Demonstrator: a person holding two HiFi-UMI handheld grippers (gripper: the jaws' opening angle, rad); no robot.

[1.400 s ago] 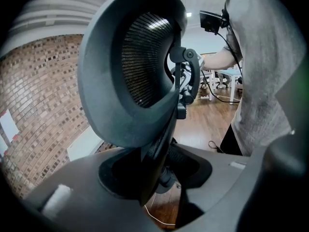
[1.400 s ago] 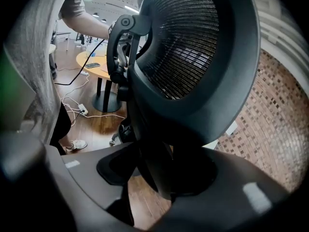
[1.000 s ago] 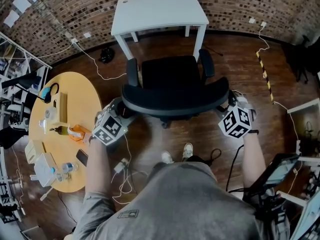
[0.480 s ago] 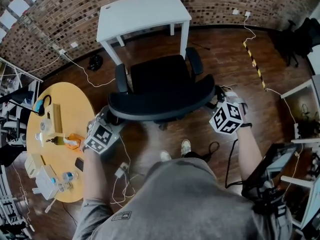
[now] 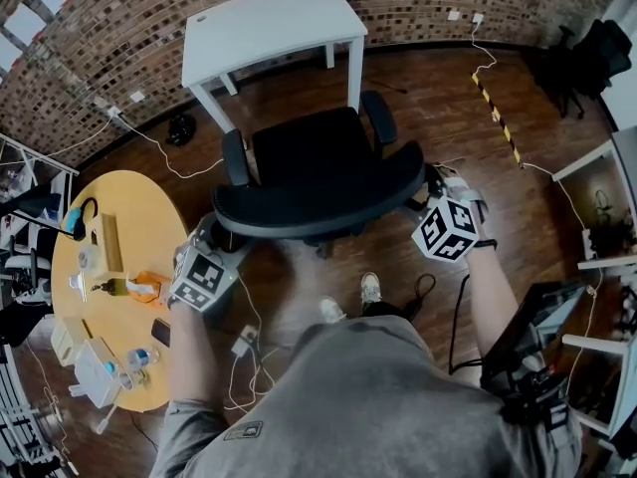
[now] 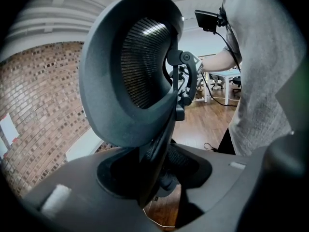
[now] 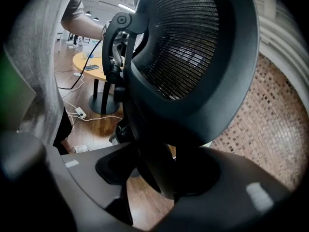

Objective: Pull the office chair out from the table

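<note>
A black office chair (image 5: 317, 162) stands in the middle of a dark wood floor (image 5: 438, 98), its seat wholly clear of the white table (image 5: 269, 23) beyond it and a strip of bare floor showing between the two. By that gap the pull looks mostly or fully done, with at most a little more drawing back and letting go left. The chair faces the table, its two padded armrests (image 5: 378, 118) pointing that way and its curved mesh backrest (image 5: 318, 212) nearest the person, just above their shoes. The left gripper (image 5: 221, 237) is clamped on the left rim of the backrest, the rim running down between its jaws. The right gripper (image 5: 430, 185) holds the right rim in the same way; its jaws have just been opening slightly, yet the rim looks pinched between them. To the person's left is a round yellow table (image 5: 149, 187) scattered with small items, and a brick wall (image 5: 129, 28) runs behind the white table.
</note>
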